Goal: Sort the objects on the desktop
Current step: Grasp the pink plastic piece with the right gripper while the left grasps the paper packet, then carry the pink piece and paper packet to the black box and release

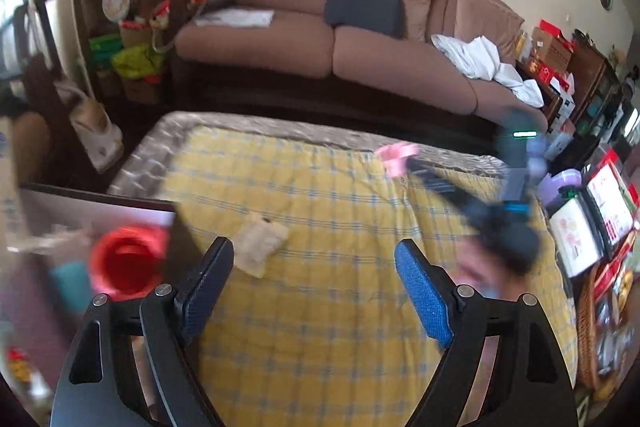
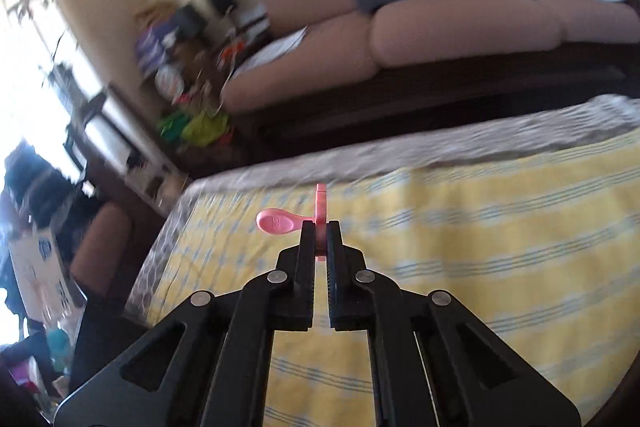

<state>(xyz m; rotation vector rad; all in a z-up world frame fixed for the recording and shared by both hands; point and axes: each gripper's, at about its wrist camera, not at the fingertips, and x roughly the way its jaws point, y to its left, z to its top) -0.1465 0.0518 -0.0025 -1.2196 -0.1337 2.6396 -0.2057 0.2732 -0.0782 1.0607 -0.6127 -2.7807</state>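
One pink plastic clip (image 2: pixel 318 215), a paddle-shaped tab jutting to its left, is pinched between the closed jaws of the right gripper (image 2: pixel 320 227) above the yellow checked cloth (image 2: pixel 480 247). Only the left wrist view shows the left gripper (image 1: pixel 314 251), spread wide and empty, one beige folded cloth (image 1: pixel 260 241), and one red cup (image 1: pixel 126 263), seemingly empty through the blur.

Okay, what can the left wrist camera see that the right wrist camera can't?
Only the left wrist view shows the red cup, the beige pouch on the cloth, and the open, empty left claw.

Only the right wrist view shows, close up, that the right claw is shut on the pink plastic piece.

Both show the yellow checked cloth, the brown sofa and that pink piece, blurred in the left view.
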